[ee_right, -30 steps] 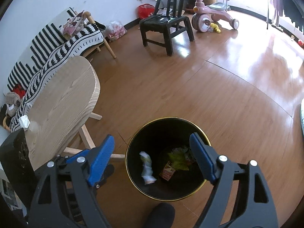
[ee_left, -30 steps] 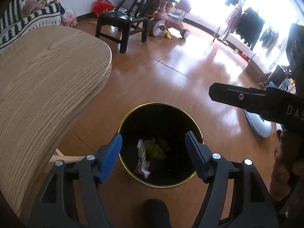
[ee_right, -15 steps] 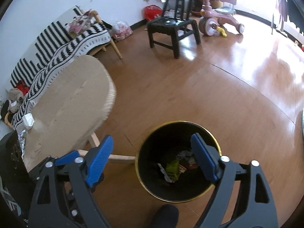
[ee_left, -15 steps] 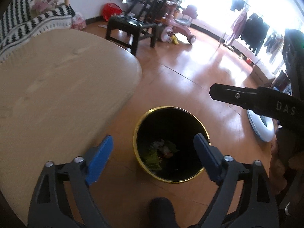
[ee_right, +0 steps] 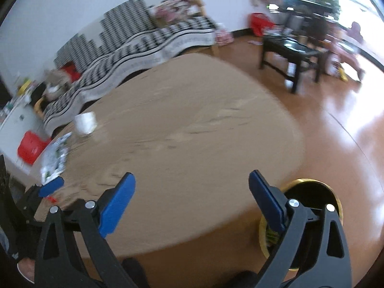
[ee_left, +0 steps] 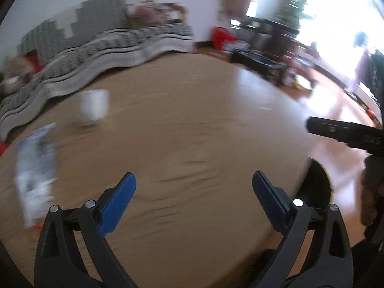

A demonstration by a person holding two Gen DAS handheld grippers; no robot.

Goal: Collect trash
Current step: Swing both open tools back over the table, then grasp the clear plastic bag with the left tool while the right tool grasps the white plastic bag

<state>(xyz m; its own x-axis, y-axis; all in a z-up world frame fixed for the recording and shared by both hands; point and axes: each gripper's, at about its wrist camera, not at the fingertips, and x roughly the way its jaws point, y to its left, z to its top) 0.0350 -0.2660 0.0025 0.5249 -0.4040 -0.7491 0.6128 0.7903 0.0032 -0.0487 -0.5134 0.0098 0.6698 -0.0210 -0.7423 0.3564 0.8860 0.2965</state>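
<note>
Both grippers, left gripper [ee_left: 194, 187] and right gripper [ee_right: 191, 187], hang empty over the wooden table [ee_right: 192, 124], jaws spreading wide, while the crinkly wrapper [ee_left: 36, 168] and white paper cup [ee_left: 93, 106] at its far-left side look light and crushable, best pinched mid-body.

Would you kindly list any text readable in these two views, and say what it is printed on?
"DAS", faint and blurred: on the right gripper as seen from the left wrist.
Wrapper on the table: print too blurred to read.
White cup: no text visible.
</note>
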